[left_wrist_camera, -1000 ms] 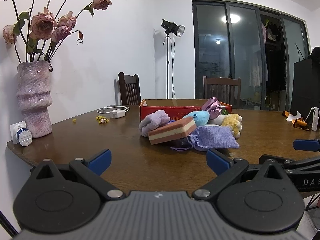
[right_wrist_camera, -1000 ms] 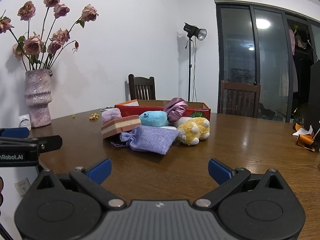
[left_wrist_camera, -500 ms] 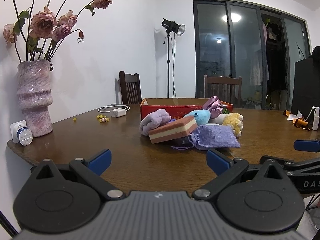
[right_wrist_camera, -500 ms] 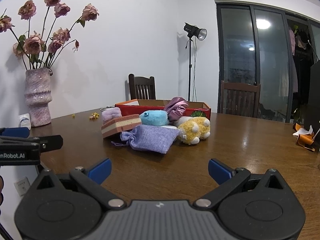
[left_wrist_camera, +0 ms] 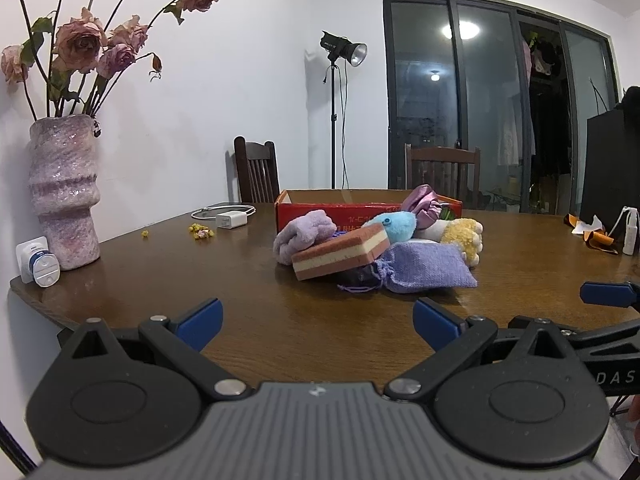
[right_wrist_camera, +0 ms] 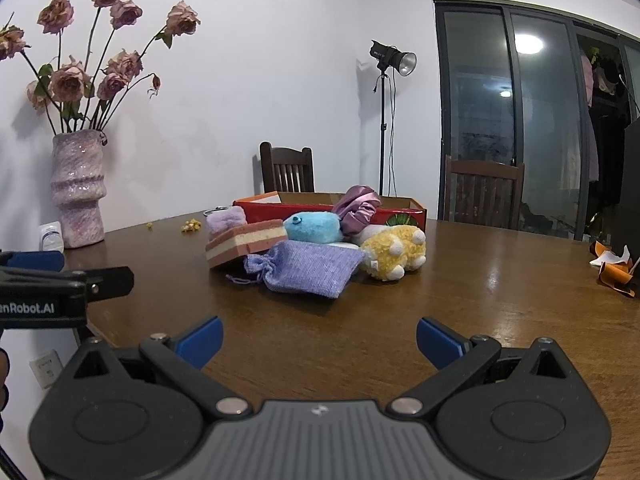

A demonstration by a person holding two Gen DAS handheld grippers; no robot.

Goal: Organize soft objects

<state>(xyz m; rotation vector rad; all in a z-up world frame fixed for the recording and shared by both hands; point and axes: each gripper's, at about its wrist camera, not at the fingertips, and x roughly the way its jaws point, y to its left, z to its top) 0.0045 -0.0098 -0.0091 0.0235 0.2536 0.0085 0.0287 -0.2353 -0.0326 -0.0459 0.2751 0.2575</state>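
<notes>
I hold both tools low at the near edge of the table (left_wrist_camera: pixel 248 276), short of the load. The left gripper (left_wrist_camera: pixel 318 318) has its jaws spread wide and holds nothing; the right gripper (right_wrist_camera: pixel 320 338) is likewise spread and unloaded.

The soft objects lie heaped mid-table, directly in front of the red box (left_wrist_camera: pixel 320 214), which stands open at the top on the far side of the heap.

Hazards, as I judge them:
- The layered sponge block (left_wrist_camera: pixel 340 252) rests tilted against the rolled lilac cloth (left_wrist_camera: pixel 304 234) and on the pile. Pulling any neighbour first may let it slide.
- The lavender drawstring pouch (right_wrist_camera: pixel 308 266) overlaps the yellow plush (right_wrist_camera: pixel 394 252) and sits under the blue plush (right_wrist_camera: pixel 314 227). A deep pinch may lift two items together.
- The pouch cord trails loose toward me and could snag a finger.
- The purple satin piece (right_wrist_camera: pixel 358 208) leans on the box rim; a nudge may drop it either way.
- The two tools sit side by side; converging on one item risks collision.

Clearances: open wood lies between me and the heap, and to its right. The vase (left_wrist_camera: pixel 64 192) stands well left, near the table edge. The charger (left_wrist_camera: pixel 230 219) lies far left of the box.
</notes>
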